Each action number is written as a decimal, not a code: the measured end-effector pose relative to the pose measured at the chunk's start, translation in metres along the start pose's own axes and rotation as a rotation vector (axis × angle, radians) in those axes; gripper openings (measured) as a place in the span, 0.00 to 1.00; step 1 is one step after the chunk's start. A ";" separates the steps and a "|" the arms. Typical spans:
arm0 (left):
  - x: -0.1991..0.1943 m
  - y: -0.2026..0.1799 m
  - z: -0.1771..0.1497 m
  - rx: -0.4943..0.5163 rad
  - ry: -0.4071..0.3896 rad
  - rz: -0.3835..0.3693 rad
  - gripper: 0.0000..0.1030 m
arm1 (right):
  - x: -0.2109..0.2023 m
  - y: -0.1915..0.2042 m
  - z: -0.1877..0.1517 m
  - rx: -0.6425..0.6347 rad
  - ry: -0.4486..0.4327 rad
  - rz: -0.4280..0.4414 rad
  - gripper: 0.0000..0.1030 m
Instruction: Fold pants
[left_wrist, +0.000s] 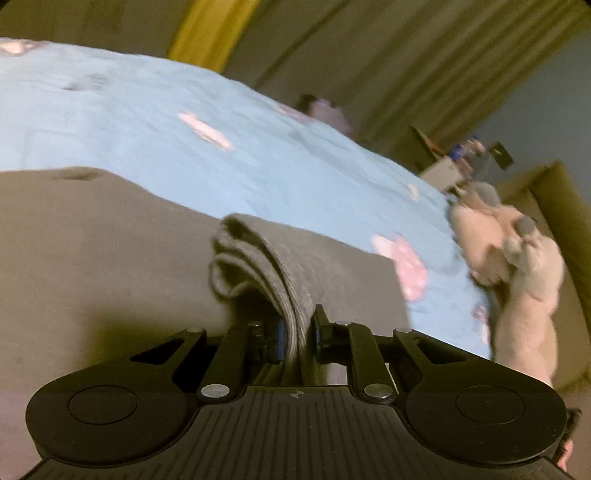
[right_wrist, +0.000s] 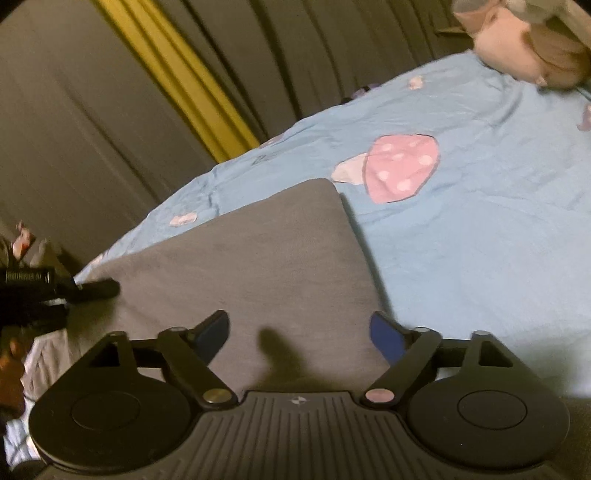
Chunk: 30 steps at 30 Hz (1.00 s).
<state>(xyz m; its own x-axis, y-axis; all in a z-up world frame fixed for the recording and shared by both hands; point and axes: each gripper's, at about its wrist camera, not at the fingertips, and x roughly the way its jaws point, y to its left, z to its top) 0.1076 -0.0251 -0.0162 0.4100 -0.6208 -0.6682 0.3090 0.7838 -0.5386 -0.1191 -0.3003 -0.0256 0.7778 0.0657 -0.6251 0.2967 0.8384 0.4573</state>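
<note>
Left wrist view: your left gripper is pinched shut on a bunched fold of the grey pants, the layered edge rising between its two fingers and curling over just ahead of them. The rest of the garment spreads flat to the left on the blue bedspread, which carries pink mushroom prints. Only this view shows the clamped fold; it also shows a plush toy at the bed's right edge and a cluttered stand beyond it, both blurred.

Right wrist view: your right gripper stands spread wide above the flat grey cloth, its blue pads clear of the fabric and nothing between them. Only here do you see the pants' far corner lying square on the bedspread, beside a large pink mushroom print. At the left edge a dark finger of the other gripper lies at the pants' border; its grip is not visible from this side. The plush toy is cut off at the top right corner.

Hard to read: the curtains with a yellow stripe behind the bed are smeared, and the pale heap at the lower left of the right wrist view cannot be identified. How many layers the pants are folded into cannot be told.
</note>
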 end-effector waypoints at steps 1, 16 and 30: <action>0.000 0.008 -0.001 -0.012 0.000 0.035 0.17 | 0.002 0.002 0.000 -0.011 0.013 -0.005 0.84; 0.027 0.063 0.004 -0.220 -0.022 0.009 0.59 | 0.028 0.010 -0.006 -0.043 0.110 -0.069 0.84; 0.034 0.009 0.008 0.145 -0.120 0.213 0.27 | 0.033 0.011 -0.007 -0.034 0.086 -0.060 0.84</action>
<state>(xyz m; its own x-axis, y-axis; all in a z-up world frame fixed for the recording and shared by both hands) 0.1314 -0.0385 -0.0396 0.5747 -0.4421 -0.6887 0.3207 0.8959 -0.3075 -0.0937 -0.2858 -0.0458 0.7079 0.0597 -0.7038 0.3212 0.8602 0.3961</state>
